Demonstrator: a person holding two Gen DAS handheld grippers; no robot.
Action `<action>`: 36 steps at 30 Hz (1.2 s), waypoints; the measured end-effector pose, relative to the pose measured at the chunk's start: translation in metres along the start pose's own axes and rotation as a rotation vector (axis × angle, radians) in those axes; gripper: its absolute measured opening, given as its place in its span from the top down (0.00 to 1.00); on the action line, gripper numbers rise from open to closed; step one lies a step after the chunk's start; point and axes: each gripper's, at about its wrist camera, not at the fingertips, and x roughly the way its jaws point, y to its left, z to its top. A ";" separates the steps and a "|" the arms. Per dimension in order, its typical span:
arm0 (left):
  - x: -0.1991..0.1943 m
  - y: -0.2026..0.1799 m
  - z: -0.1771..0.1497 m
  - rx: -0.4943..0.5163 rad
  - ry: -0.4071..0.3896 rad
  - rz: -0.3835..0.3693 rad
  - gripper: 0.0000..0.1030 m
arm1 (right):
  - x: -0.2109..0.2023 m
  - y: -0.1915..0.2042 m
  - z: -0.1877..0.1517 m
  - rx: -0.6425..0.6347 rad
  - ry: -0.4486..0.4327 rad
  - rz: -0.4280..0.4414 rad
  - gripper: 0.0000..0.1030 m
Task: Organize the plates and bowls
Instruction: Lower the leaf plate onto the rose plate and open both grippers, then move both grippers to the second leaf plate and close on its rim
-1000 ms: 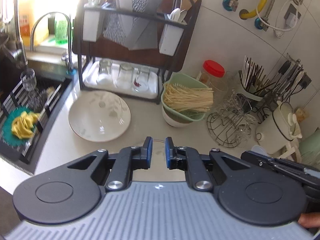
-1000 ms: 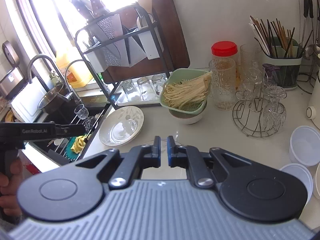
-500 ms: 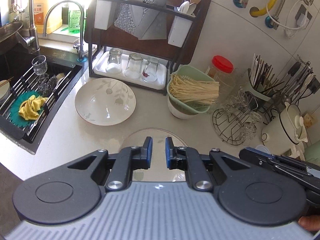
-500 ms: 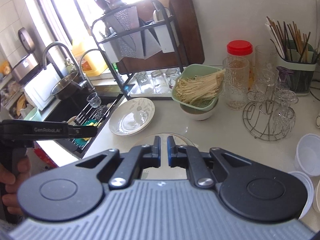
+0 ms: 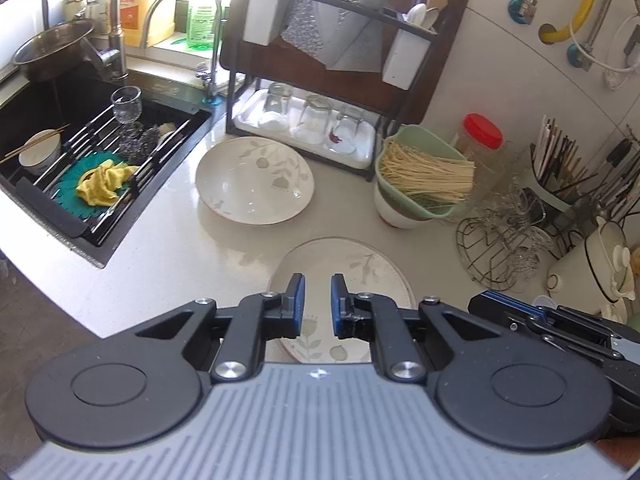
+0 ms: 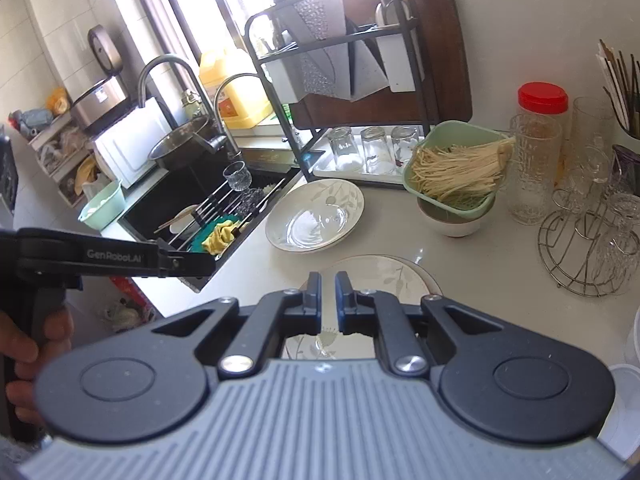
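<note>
Left wrist view: the left gripper [image 5: 317,300] hangs above the near plate [image 5: 360,268] on the counter [image 5: 168,248], its jaws a narrow gap apart with nothing between them. Beyond it sits the deep plate [image 5: 256,180], just in front of the dish rack [image 5: 340,80], well clear of the gripper. To the right, a white bowl [image 5: 394,216] carries a green basket of noodles [image 5: 424,172]. Off left, a small bowl with chopsticks [image 5: 40,152] rests in the sink [image 5: 80,140].

Right wrist view: the right gripper [image 6: 328,300] hovers over that same near plate [image 6: 392,276], jaws slightly parted, gripping nothing. The deep plate [image 6: 316,216] lies ahead beside the sink [image 6: 208,196]; the white bowl [image 6: 452,224] under the noodle basket [image 6: 456,172] stands to its right. The left gripper's body [image 6: 100,256] juts in from the left.
</note>
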 end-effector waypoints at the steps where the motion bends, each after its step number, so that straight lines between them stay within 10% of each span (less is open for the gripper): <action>1: 0.000 0.002 -0.001 -0.009 0.004 0.001 0.86 | 0.001 0.001 0.000 -0.002 0.007 0.002 0.90; 19: 0.034 0.041 0.040 -0.008 0.034 -0.014 0.86 | 0.040 0.020 0.022 -0.016 0.002 -0.032 0.89; 25: 0.054 0.058 0.063 0.028 0.045 0.006 0.65 | 0.067 0.024 0.036 0.013 0.011 -0.073 0.88; 30: 0.072 0.078 0.082 0.016 0.048 0.001 0.43 | 0.086 0.020 0.042 0.080 -0.010 -0.118 0.18; 36: 0.092 0.097 0.094 0.045 0.066 0.010 0.28 | 0.108 0.020 0.048 0.128 -0.015 -0.171 0.18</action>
